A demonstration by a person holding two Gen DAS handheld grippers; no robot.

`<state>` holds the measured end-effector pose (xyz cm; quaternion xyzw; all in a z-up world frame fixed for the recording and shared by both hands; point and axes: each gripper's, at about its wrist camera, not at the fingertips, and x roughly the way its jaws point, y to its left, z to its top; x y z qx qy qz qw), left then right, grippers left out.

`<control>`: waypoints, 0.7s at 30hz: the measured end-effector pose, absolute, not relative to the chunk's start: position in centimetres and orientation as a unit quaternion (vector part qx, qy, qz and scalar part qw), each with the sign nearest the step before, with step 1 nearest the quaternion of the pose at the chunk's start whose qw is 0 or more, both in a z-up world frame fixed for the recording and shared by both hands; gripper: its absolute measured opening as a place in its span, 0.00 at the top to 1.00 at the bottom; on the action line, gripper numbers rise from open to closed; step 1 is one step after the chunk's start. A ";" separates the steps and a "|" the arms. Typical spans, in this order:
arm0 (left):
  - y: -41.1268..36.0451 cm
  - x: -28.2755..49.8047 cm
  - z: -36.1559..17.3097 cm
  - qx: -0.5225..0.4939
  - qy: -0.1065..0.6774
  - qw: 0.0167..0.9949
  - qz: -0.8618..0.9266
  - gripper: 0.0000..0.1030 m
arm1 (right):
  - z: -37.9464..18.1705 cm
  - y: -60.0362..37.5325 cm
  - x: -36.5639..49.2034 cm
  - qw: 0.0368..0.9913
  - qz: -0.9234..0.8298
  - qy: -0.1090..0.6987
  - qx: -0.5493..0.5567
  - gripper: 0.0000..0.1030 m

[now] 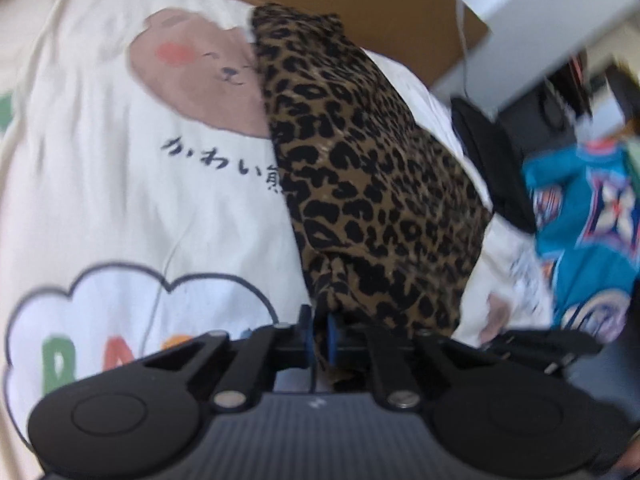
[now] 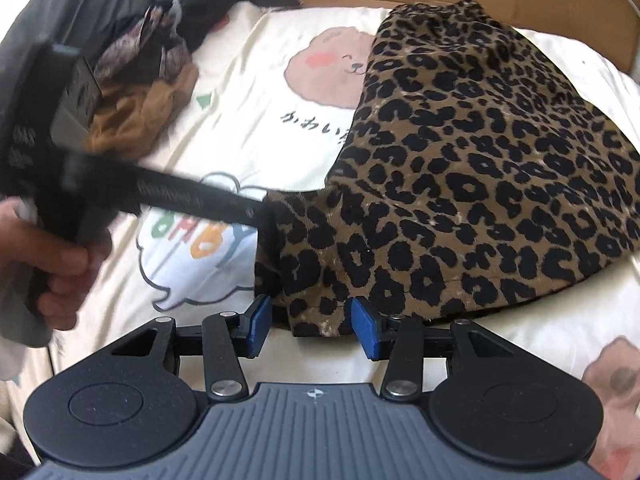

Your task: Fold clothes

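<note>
Both claws work one corner of the leopard-print garment (image 2: 480,168): left claw (image 1: 320,336) is pinched tight on a bunched edge, right claw (image 2: 308,324) stands spread with that near corner between its blue pads (image 2: 366,332), not yet closing. Folding seems underway; next the right must nip the hem so both can carry it over. Thin, limp cloth lies on a cream cartoon-bear sheet (image 2: 256,92), other clothes (image 2: 152,80) heaped beyond

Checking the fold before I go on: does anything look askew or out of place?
The leopard-print garment lies slanted with its near corner bunched, pinched in the left gripper. The right gripper is open around its hem.
</note>
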<state>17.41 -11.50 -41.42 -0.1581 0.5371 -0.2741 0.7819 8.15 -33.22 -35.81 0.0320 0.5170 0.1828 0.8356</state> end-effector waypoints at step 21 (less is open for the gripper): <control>-6.1 15.5 -44.4 -0.341 0.569 0.727 -0.178 0.99 | -35.5 -31.9 8.1 0.819 0.236 0.523 0.005 0.97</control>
